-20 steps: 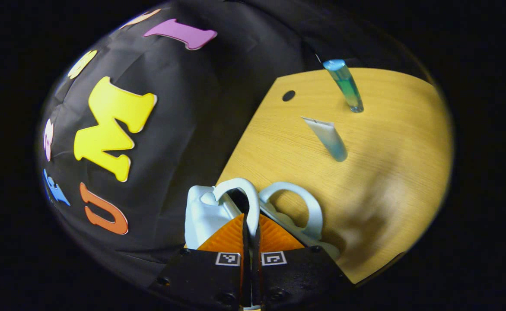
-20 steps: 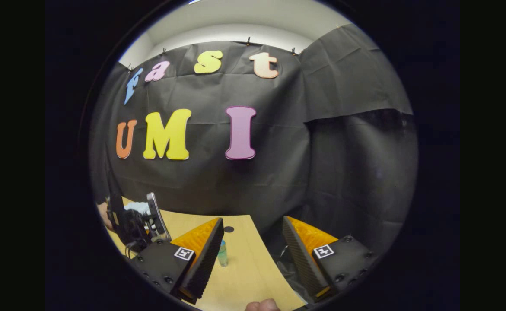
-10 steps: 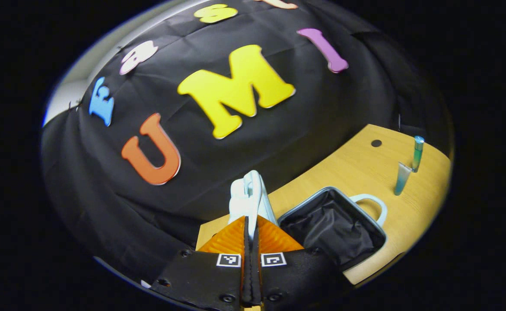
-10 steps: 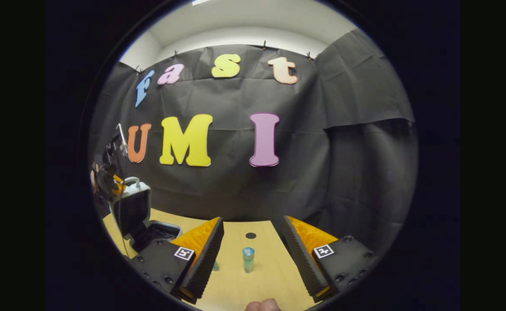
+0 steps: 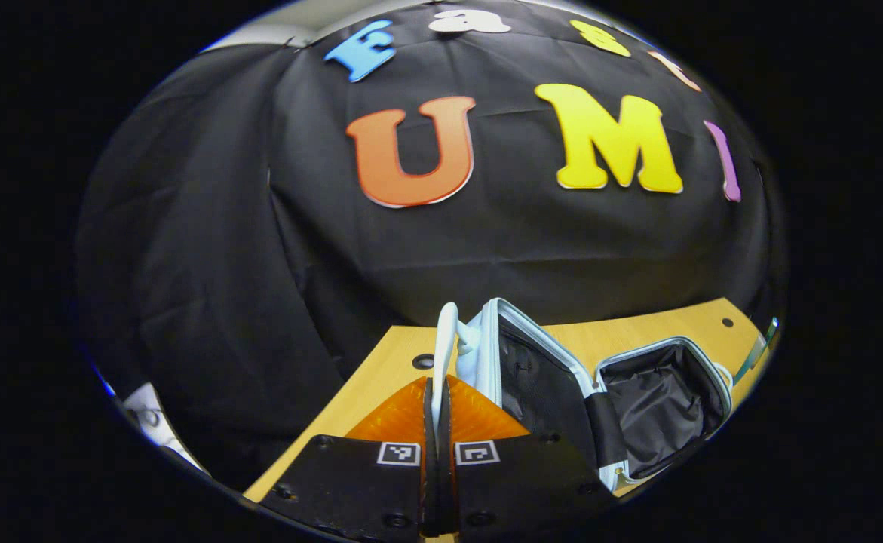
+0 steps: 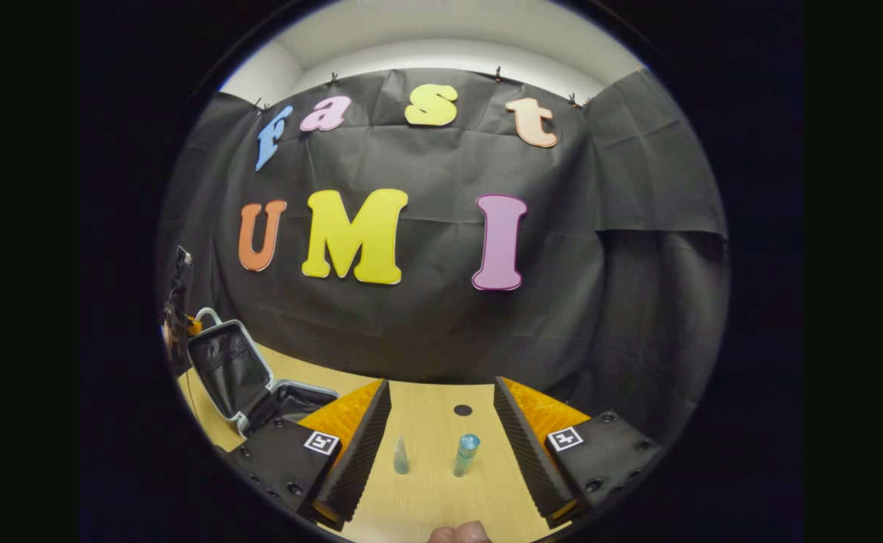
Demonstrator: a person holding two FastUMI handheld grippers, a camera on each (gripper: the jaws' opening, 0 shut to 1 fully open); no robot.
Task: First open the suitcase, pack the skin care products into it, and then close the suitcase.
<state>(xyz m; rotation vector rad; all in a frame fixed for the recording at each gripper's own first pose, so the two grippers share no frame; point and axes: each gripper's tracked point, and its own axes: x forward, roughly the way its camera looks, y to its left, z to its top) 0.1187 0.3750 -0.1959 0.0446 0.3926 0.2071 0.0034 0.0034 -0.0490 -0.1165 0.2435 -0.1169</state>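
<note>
- The left gripper (image 5: 436, 392) has its jaws clamped on the pale handle (image 5: 446, 339) of the suitcase lid (image 5: 528, 369), holding the lid raised.
- The open suitcase (image 6: 249, 377) sits near the wooden table's (image 6: 426, 483) left edge, black lining showing.
- The right gripper (image 6: 441, 422) has its jaws wide apart.
- Between them, near the table's back edge, stand a squeeze tube (image 6: 400, 457) and a blue-green bottle (image 6: 465, 454), apart from the suitcase.

Wooden table (image 6: 433, 483) across bottom centre of right gripper view, small dark hole (image 6: 462, 410) near its far edge. Black cloth wall (image 6: 622, 302) behind; white ceiling (image 6: 441, 38) at top.
</note>
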